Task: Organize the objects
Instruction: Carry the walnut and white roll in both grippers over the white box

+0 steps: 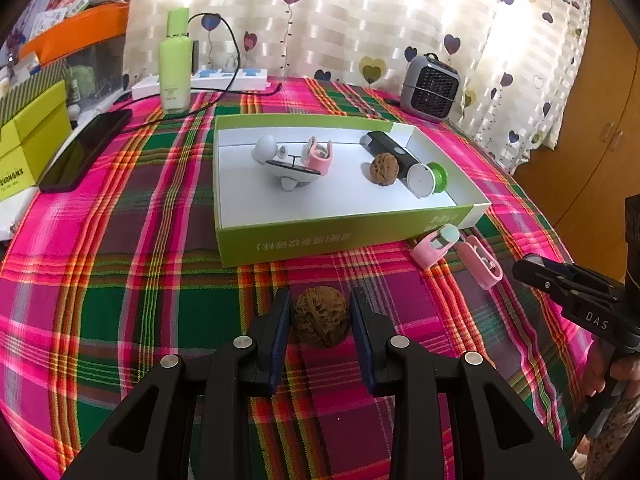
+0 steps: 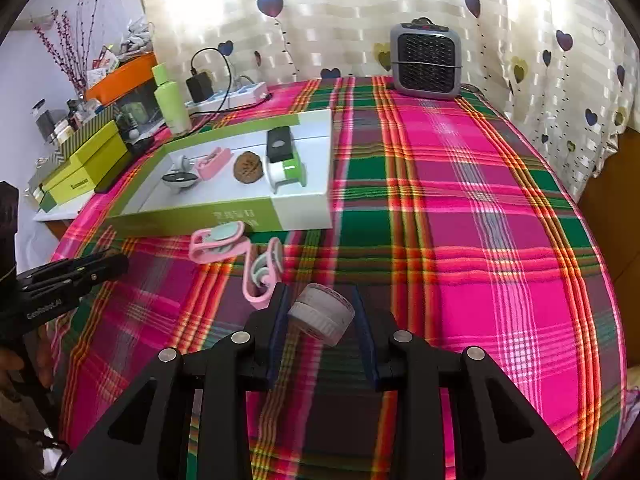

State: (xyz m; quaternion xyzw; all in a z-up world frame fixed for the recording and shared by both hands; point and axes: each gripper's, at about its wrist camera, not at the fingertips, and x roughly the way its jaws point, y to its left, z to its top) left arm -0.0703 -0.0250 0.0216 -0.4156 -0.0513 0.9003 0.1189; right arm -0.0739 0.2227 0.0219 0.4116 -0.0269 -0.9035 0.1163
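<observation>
**Pinching a walnut and a round disc in front of the open box**

Squeezing a brown, wrinkled walnut [image 1: 319, 318] with the left hand-held gripper [image 1: 320, 300], both blue pads pressing against its sides. Holding it low over the plaid cloth of the worktop [image 1: 120, 280], just in front of the green front wall of the shallow box [image 1: 320, 240]; not telling from this view whether the walnut is resting on the cloth or is just clear of it.

Gripping a whitish round disc [image 2: 322, 314] with the right hand-held gripper [image 2: 320, 296], the pads closing in on its two edges and the disc tilting between them, somewhat blurred. Pointing both tools downward at the cloth, side by side but apart, the right one sitting off to the right of the box's near corner.

Leaving two pink clips lying on the cloth near that corner: a first pink clip [image 1: 434, 246] almost touching the box wall, and a second pink clip [image 1: 482, 266] just beside it.

Looking into the box and finding, on its white floor, a white gadget [image 1: 288, 168] with a third pink clip [image 1: 319, 156] leaning against it at the left, and at the right a second walnut [image 1: 384, 170] sitting beside a black block [image 1: 390, 150] and a green-and-white spool [image 1: 426, 178].

Taking in, behind the box, a grey heater [image 1: 430, 88] at the curtain, a pale green bottle [image 1: 176, 64] standing upright, a white power strip [image 1: 224, 78], and a dark phone [image 1: 86, 150] lying flat at the left edge.
</observation>
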